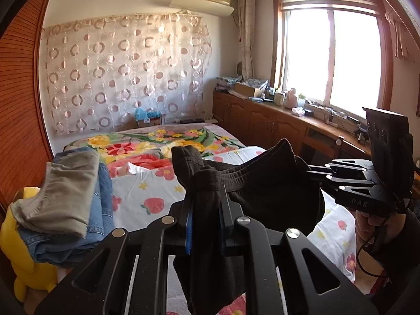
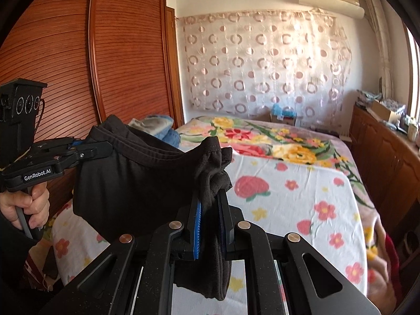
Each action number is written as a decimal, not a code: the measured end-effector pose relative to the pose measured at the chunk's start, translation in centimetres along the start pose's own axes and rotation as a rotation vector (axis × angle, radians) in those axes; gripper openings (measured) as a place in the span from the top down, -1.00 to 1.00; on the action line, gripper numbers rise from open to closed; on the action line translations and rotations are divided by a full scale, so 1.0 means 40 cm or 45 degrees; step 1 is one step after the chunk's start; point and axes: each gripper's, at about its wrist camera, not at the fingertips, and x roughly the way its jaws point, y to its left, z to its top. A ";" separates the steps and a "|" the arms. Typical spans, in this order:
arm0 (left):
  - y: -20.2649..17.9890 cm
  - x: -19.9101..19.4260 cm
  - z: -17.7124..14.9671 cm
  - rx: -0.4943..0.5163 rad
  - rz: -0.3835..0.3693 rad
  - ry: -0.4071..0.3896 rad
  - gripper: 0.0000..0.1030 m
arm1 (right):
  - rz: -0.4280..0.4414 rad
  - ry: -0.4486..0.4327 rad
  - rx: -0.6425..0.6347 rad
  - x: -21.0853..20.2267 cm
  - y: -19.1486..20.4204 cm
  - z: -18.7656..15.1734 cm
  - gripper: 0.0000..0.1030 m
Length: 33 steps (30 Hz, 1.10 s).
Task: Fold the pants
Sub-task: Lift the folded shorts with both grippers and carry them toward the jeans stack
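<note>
Nearest item: left gripper (image 1: 206,204), jaws pinching a bunched end of the black pants (image 1: 267,183); cloth rises between the blue-lined pads and hangs below them.

Black pants: held aloft above the bed (image 1: 162,191), stretched between both grippers, elastic waistband sagging in a curve between them and the body of the garment hanging beneath. No part seen resting on the sheet.

Bed: white sheet with strawberry and flower print, floral blanket at the far end.

Folded pile (image 1: 68,202): grey-green garment atop blue denim, at the bed's left edge, beside a yellow plush toy (image 1: 23,262).

Right gripper (image 2: 210,210): jaws likewise pinching the opposite bunched end of the pants, fabric gathered above the fingers and trailing down between them. Seen from the left wrist camera, it reaches in sideways from the right (image 1: 315,176), level, tips buried in the waistband.

Right hand (image 1: 372,223): wrapped round the handle below the gripper body, cable trailing.

Left hand (image 2: 25,204): fingers curled round its handle, gripper level and pointing inward.

Markings: "GenRobot.AI" on the left gripper's side; "DAS" on the right gripper's side.
</note>
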 end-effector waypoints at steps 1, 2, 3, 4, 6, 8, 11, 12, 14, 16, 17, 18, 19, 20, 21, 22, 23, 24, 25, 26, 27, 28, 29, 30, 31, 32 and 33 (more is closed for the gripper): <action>0.003 -0.006 0.003 0.002 0.005 -0.007 0.69 | 0.003 -0.007 -0.008 -0.004 0.003 0.008 0.79; 0.004 -0.011 0.004 0.003 0.010 -0.014 0.69 | 0.006 -0.012 -0.015 -0.005 0.004 0.009 0.79; 0.005 -0.015 0.006 0.004 0.013 -0.018 0.69 | 0.007 -0.017 -0.022 -0.008 0.006 0.014 0.79; 0.007 -0.020 0.009 0.005 0.018 -0.024 0.69 | 0.009 -0.020 -0.026 -0.006 0.005 0.018 0.79; 0.008 -0.035 0.010 0.003 0.026 -0.034 0.69 | 0.014 -0.025 -0.030 -0.004 0.005 0.023 0.79; 0.018 -0.043 0.010 0.004 0.020 -0.043 0.69 | 0.025 -0.026 -0.030 -0.001 0.004 0.025 0.79; 0.036 -0.044 0.003 -0.004 0.030 -0.044 0.69 | 0.040 -0.020 -0.041 0.015 0.005 0.025 0.79; 0.038 -0.043 -0.001 -0.008 0.033 -0.041 0.69 | 0.046 -0.016 -0.047 0.023 0.006 0.025 0.79; 0.054 -0.035 -0.009 -0.018 0.042 -0.034 0.69 | 0.056 -0.004 -0.058 0.041 0.002 0.025 0.79; 0.071 -0.026 -0.020 -0.035 0.050 -0.028 0.69 | 0.066 0.012 -0.075 0.062 0.000 0.029 0.79; 0.073 -0.023 -0.021 -0.040 0.054 -0.026 0.69 | 0.070 0.020 -0.085 0.075 0.001 0.033 0.79; 0.081 -0.019 -0.024 -0.048 0.059 -0.024 0.69 | 0.073 0.026 -0.094 0.088 0.004 0.041 0.79; 0.088 -0.016 -0.026 -0.056 0.061 -0.022 0.69 | 0.077 0.034 -0.102 0.101 0.004 0.046 0.79; 0.098 -0.011 -0.027 -0.064 0.066 -0.019 0.69 | 0.084 0.038 -0.106 0.111 0.001 0.054 0.79; 0.102 -0.009 -0.027 -0.067 0.071 -0.018 0.69 | 0.090 0.041 -0.111 0.120 -0.001 0.060 0.79; 0.113 -0.005 -0.025 -0.074 0.077 -0.016 0.69 | 0.093 0.046 -0.118 0.129 -0.001 0.067 0.79; 0.118 -0.003 -0.023 -0.077 0.082 -0.015 0.69 | 0.097 0.049 -0.125 0.138 -0.003 0.073 0.79; 0.124 -0.001 -0.021 -0.080 0.088 -0.015 0.69 | 0.104 0.052 -0.131 0.150 -0.004 0.081 0.79; 0.133 0.000 -0.018 -0.084 0.096 -0.016 0.69 | 0.110 0.055 -0.137 0.162 -0.007 0.090 0.79; 0.143 0.001 -0.015 -0.089 0.102 -0.018 0.69 | 0.115 0.057 -0.142 0.171 -0.008 0.099 0.79; 0.150 0.001 -0.013 -0.093 0.108 -0.020 0.69 | 0.121 0.059 -0.149 0.181 -0.011 0.107 0.79; 0.159 0.001 -0.009 -0.097 0.115 -0.022 0.69 | 0.126 0.062 -0.157 0.194 -0.012 0.119 0.79; 0.168 0.001 -0.005 -0.102 0.121 -0.024 0.69 | 0.131 0.065 -0.166 0.210 -0.014 0.129 0.79; 0.177 0.002 -0.001 -0.105 0.130 -0.026 0.69 | 0.136 0.066 -0.175 0.221 -0.014 0.139 0.79; 0.186 0.003 0.005 -0.109 0.139 -0.028 0.69 | 0.141 0.067 -0.187 0.232 -0.015 0.151 0.79; 0.190 0.002 0.008 -0.111 0.145 -0.029 0.69 | 0.147 0.066 -0.197 0.242 -0.014 0.157 0.79; 0.200 0.003 0.014 -0.114 0.154 -0.030 0.69 | 0.151 0.064 -0.208 0.249 -0.013 0.166 0.79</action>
